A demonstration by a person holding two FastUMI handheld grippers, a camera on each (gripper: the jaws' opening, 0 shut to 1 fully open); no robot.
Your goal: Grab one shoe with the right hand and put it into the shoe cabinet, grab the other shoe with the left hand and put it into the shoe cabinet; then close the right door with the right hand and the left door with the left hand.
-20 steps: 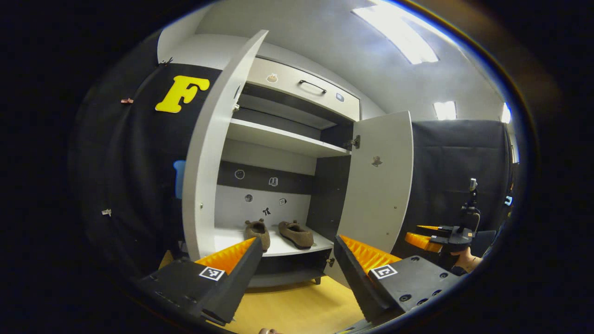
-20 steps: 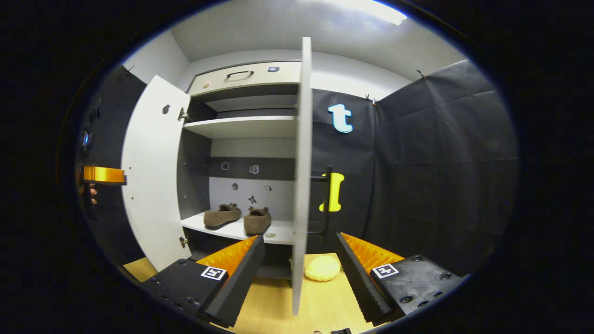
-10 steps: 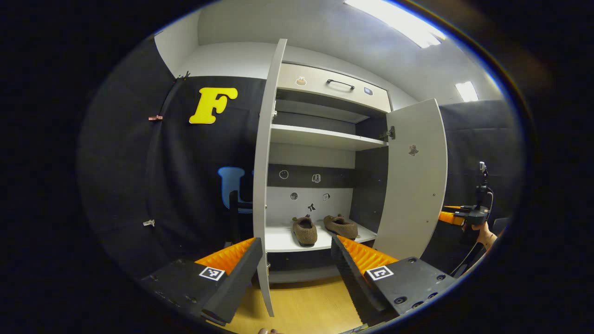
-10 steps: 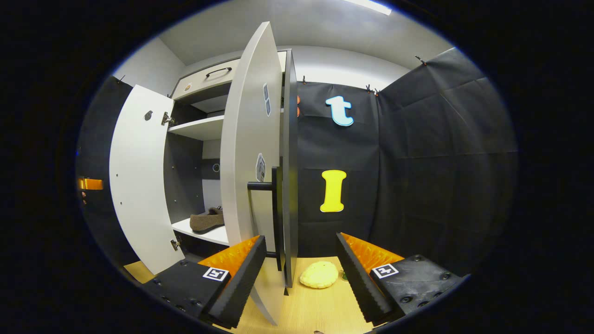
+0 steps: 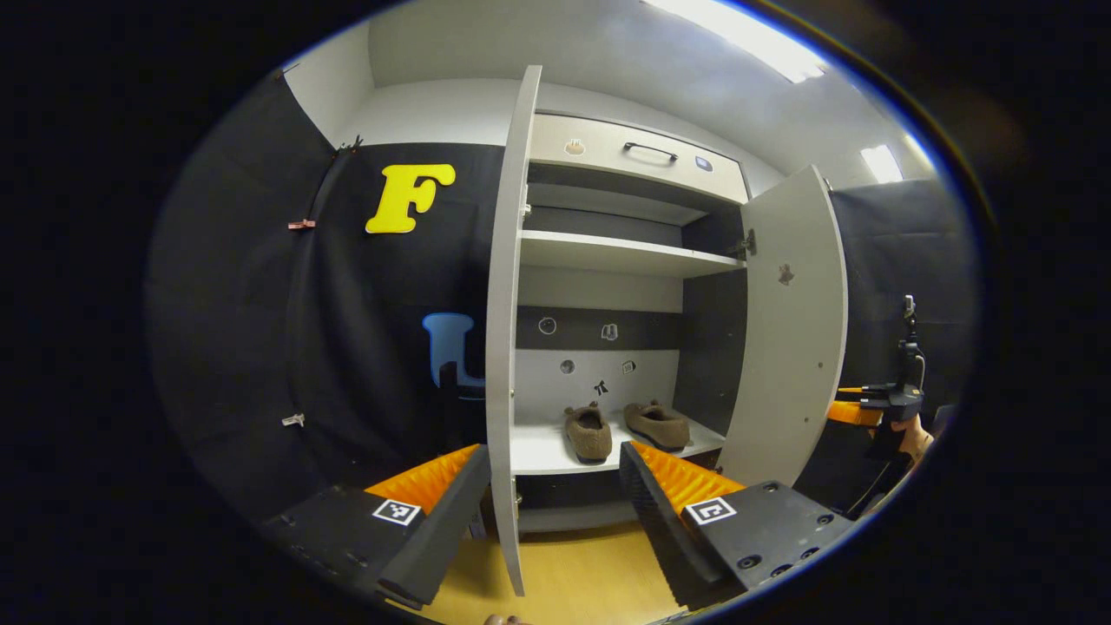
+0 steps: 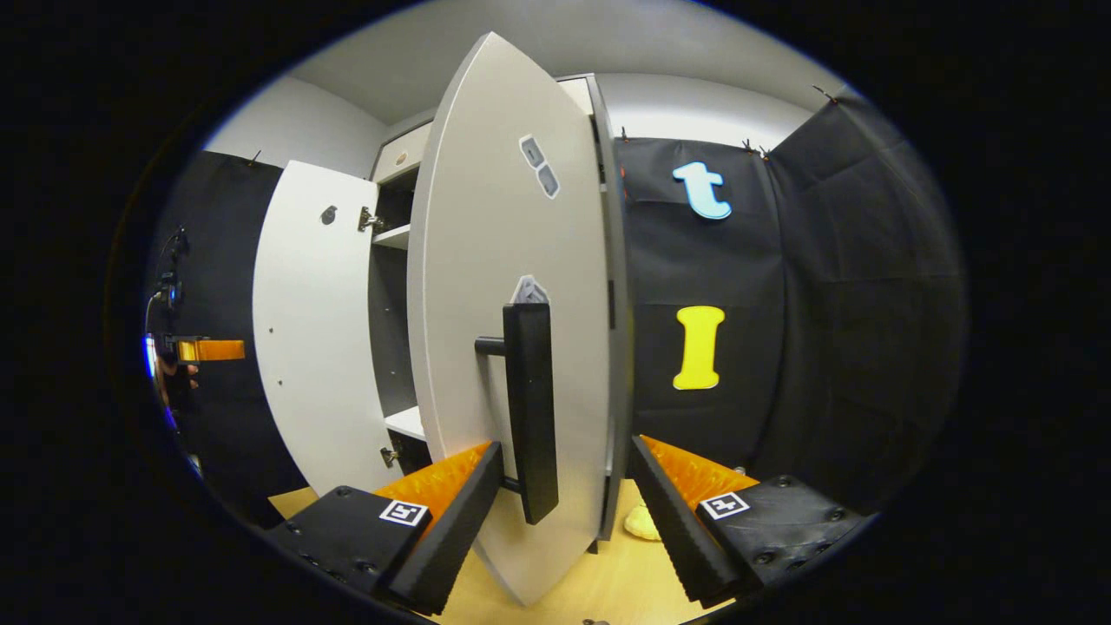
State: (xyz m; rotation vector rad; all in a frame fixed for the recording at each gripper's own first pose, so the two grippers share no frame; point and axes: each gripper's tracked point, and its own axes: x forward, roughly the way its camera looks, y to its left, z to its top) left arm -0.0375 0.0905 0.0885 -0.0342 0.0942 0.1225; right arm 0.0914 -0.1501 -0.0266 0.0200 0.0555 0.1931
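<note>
Both shoes [image 5: 625, 428] sit inside the shoe cabinet [image 5: 608, 252], beyond the left gripper [image 5: 551, 512]'s wide jaws. The right door [image 6: 512, 347] stands between the right gripper [image 6: 564, 521]'s wide jaws, hiding the shoes.

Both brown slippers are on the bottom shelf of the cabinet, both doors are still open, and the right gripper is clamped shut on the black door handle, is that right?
Not quite. In the right gripper view the right gripper is open, its fingers either side of the black bar handle on the white right door, not pressing it. The left gripper view shows both brown slippers on the bottom shelf.
</note>
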